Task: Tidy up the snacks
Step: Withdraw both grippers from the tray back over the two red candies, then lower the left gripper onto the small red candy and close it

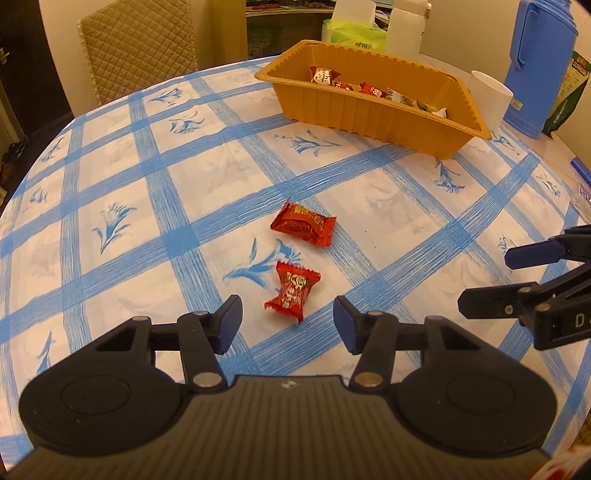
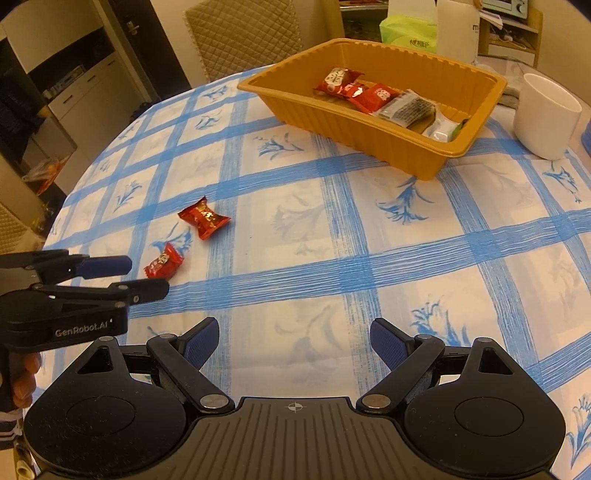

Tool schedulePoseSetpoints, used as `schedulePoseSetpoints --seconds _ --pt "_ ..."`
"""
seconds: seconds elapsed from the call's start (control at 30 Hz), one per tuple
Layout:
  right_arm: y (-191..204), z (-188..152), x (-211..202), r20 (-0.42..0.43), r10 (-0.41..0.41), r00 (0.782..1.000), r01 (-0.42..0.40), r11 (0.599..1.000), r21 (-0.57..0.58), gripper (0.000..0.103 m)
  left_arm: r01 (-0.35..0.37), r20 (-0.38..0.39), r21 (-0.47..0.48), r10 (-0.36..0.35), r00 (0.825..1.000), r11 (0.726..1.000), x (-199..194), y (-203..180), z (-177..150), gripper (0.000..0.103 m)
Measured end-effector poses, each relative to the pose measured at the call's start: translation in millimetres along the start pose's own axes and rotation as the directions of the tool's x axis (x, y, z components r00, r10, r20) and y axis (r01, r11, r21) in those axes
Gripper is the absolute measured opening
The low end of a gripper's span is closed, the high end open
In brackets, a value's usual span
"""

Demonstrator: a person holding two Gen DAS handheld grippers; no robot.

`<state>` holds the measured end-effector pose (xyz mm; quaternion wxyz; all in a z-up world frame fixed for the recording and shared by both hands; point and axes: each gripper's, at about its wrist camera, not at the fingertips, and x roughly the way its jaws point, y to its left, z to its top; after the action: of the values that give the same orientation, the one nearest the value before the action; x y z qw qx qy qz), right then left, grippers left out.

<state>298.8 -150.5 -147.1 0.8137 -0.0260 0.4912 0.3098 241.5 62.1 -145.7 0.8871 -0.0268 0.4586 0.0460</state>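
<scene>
Two red wrapped candies lie on the blue-checked tablecloth. The near candy sits just ahead of my open, empty left gripper, between the lines of its fingers. The far candy lies a little beyond it. Both show in the right wrist view, the near candy and the far candy, at the left. An orange plastic tray at the back holds several wrapped snacks. My right gripper is open and empty above bare cloth; it shows at the right edge of the left wrist view.
A white cup stands right of the tray. A blue thermos, a green tissue pack and a white bottle stand behind it. A quilted chair stands at the table's far edge.
</scene>
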Motion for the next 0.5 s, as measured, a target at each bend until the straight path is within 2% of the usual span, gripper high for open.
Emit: schedulePoseSetpoints --seconds 0.4,0.5 --pt "-7 4 1 0.01 -0.016 1.0 0.016 1.0 0.023 0.088 0.014 -0.028 0.032 -0.013 1.0 0.999 17 0 12 0.038" --pt "-8 5 2 0.012 -0.018 1.0 0.017 1.0 0.025 0.088 0.02 -0.038 0.028 -0.019 0.999 0.999 20 0 14 0.031"
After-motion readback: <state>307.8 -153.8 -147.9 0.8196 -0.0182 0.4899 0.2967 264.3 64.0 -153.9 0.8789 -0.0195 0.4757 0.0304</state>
